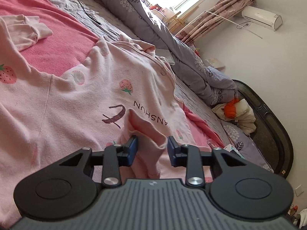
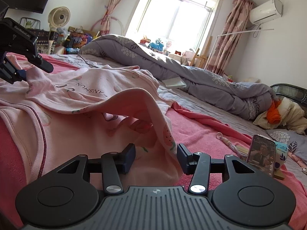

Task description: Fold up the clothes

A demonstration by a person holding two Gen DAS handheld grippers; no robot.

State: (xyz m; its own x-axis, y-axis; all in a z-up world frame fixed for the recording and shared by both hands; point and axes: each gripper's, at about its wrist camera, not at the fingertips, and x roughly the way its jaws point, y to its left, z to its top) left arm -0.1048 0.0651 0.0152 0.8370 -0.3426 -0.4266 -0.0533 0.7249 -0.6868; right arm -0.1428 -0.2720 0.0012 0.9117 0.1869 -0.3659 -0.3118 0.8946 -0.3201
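A pale pink top (image 1: 76, 95) with strawberry prints and dark lettering lies spread on a pink blanket (image 1: 57, 53) on the bed. My left gripper (image 1: 153, 147) is open low over the top's front, and a bunched sleeve cuff (image 1: 145, 134) stands between its blue pads. The other sleeve (image 1: 25, 30) lies folded at the far left. In the right wrist view, the top (image 2: 96, 88) stretches away, and its hem (image 2: 138, 103) arches up and drapes down between the fingers of my open right gripper (image 2: 155, 157). The left gripper (image 2: 23, 74) shows at the upper left.
A pink garment with dark piping (image 2: 28, 134) lies under the top at the left. A phone (image 2: 261, 157) stands propped at the right beside a keychain (image 2: 222, 137). A grey duvet (image 2: 172, 71) runs along the far side. A black cable (image 1: 86, 11) crosses the sheet.
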